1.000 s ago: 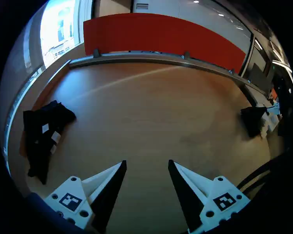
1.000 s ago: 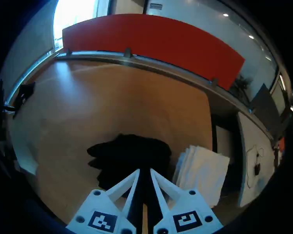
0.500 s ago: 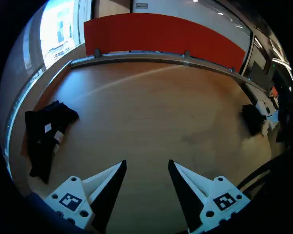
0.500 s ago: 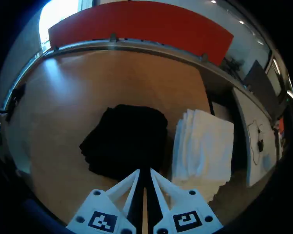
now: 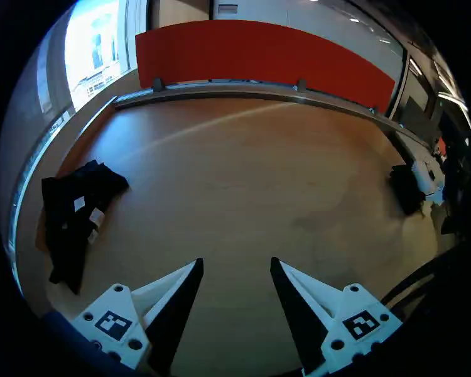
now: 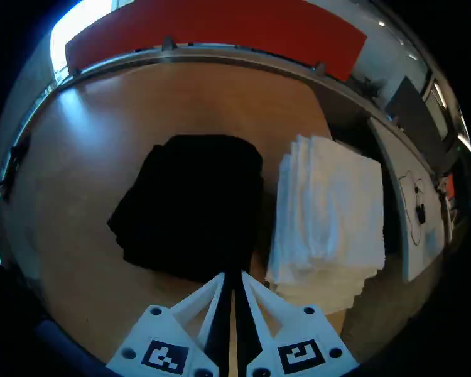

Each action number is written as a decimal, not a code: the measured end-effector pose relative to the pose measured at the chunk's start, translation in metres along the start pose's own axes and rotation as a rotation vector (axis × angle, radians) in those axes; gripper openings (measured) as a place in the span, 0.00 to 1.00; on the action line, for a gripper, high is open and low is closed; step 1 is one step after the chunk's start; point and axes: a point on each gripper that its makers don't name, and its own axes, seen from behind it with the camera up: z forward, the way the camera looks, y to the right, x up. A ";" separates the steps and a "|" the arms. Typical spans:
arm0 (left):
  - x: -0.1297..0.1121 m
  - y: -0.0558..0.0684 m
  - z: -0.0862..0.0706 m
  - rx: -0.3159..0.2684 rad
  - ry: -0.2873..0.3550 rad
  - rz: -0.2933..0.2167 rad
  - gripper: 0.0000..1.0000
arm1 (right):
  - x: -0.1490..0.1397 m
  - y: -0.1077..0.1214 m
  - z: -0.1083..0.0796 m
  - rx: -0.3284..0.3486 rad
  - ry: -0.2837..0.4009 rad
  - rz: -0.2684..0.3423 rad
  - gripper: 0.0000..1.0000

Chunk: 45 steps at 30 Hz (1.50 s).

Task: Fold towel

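black towels (image 6: pixel 191 201) nearer right gripper (image 6: pixel 234 283)

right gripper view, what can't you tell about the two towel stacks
- black stack: number of layers lost in its own darkness, right gripper view
- its near edge: partly hidden behind the right gripper
- white stack: layers at its near edge too blurred to count

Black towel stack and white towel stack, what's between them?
Nothing: the right gripper view shows a narrow bare strip of wooden table between the black towel stack and the white towel stack.
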 end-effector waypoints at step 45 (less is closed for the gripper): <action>0.010 0.003 0.002 -0.017 0.020 0.004 0.78 | 0.005 -0.001 -0.019 -0.065 0.115 0.023 0.76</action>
